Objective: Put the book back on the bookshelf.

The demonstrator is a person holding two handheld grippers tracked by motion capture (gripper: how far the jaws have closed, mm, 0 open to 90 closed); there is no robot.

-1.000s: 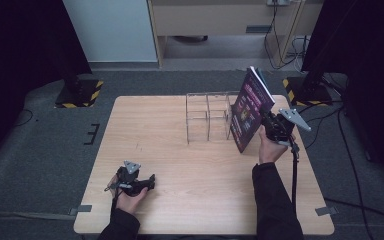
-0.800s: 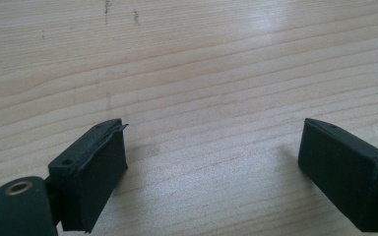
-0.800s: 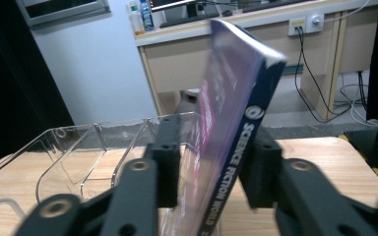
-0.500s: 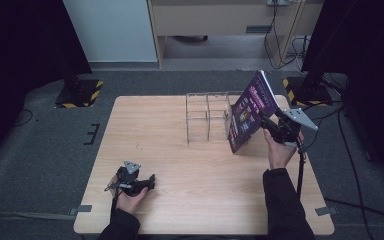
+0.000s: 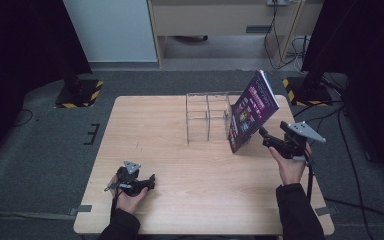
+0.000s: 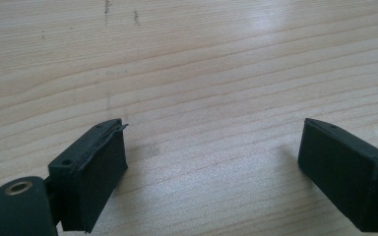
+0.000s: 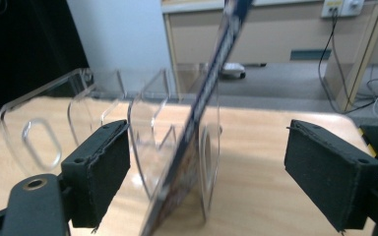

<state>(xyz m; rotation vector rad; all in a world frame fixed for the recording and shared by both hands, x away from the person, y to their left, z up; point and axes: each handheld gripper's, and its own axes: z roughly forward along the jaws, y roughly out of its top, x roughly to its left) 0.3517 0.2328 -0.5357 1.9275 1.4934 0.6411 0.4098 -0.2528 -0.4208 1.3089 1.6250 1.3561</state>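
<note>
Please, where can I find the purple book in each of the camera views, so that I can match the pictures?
High view: the purple book leans tilted in the right end of the clear rack, right of centre.
Left gripper view: not in it.
Right gripper view: the book runs edge-on through the centre, between the open right tool jaws.
Shared landmark: the clear rack.

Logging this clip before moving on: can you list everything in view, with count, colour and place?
Book: one, purple-and-black cover, leaning tilted at the rack's right end.
Acrylic divider rack: one, clear, far centre of table.
Table: one, light wood.
Stand bases: two, black with yellow stripes, on the floor beyond the table's far corners.
Left gripper: one, black, open, low over the table's near left.
Right gripper: one, black, its jaws have just been opening; they straddle the book's edge without pressing it.
</note>
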